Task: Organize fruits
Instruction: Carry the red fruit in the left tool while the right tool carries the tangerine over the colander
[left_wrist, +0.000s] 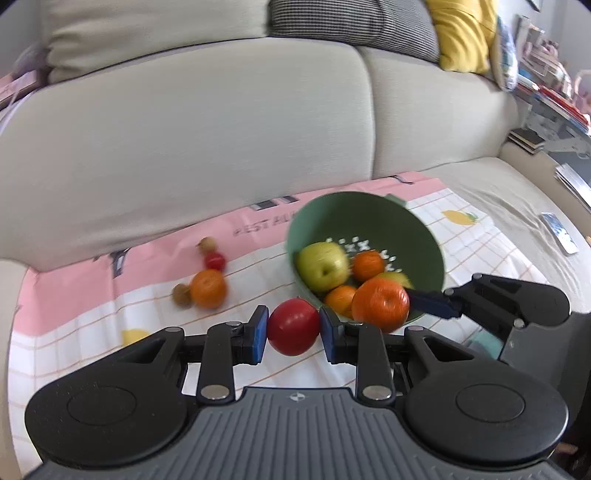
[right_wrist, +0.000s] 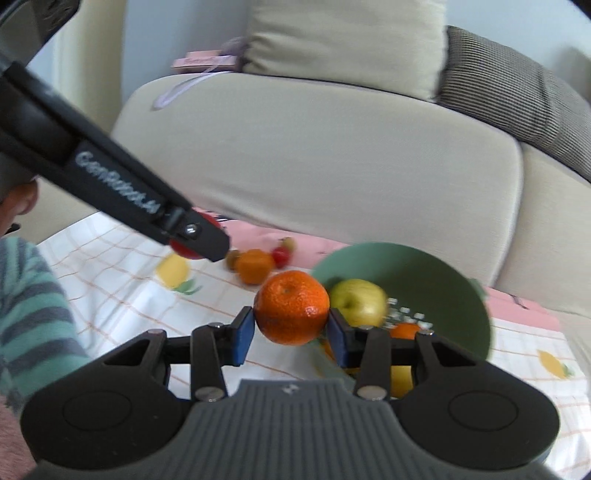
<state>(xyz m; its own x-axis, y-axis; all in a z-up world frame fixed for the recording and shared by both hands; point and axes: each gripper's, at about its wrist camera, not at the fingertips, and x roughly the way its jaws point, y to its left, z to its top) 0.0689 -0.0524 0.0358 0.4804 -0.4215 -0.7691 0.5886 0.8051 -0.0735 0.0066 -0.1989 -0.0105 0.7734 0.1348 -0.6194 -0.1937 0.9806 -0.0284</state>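
The left gripper (left_wrist: 293, 326) has its jaws closed on a red fruit (left_wrist: 293, 326), most likely an apple or a tomato, pressed between the two blue pads and carried clear of the cloth (left_wrist: 92, 325) spread over the sofa seat (left_wrist: 498, 192). The right gripper (right_wrist: 291, 330) is likewise closed on a mandarin (right_wrist: 291, 312), pads bearing on both flanks of the fruit. Each hand is loaded, and both fruits hang just beside the near rim of the green colander (left_wrist: 373, 218), which lies on the cloth toward the seat's right side and looks tipped toward the cameras.

Inside the colander sit a green apple (left_wrist: 322, 265) and several small oranges (left_wrist: 367, 264). Loose on the cloth, toward its back left edge, are an orange (left_wrist: 208, 288), a small red fruit (left_wrist: 215, 260) and two brownish small fruits (left_wrist: 181, 294).

The step in hand appears to be dropping both held fruits into the colander. To do it well, I would carry each fruit over the rim before letting go, low enough that it settles onto the pile rather than bouncing off. The two grippers are close together, so releasing one at a time avoids a clash. Because the colander may be leaning, a fruit let go near the low rim could roll back out; aim for the deep side.
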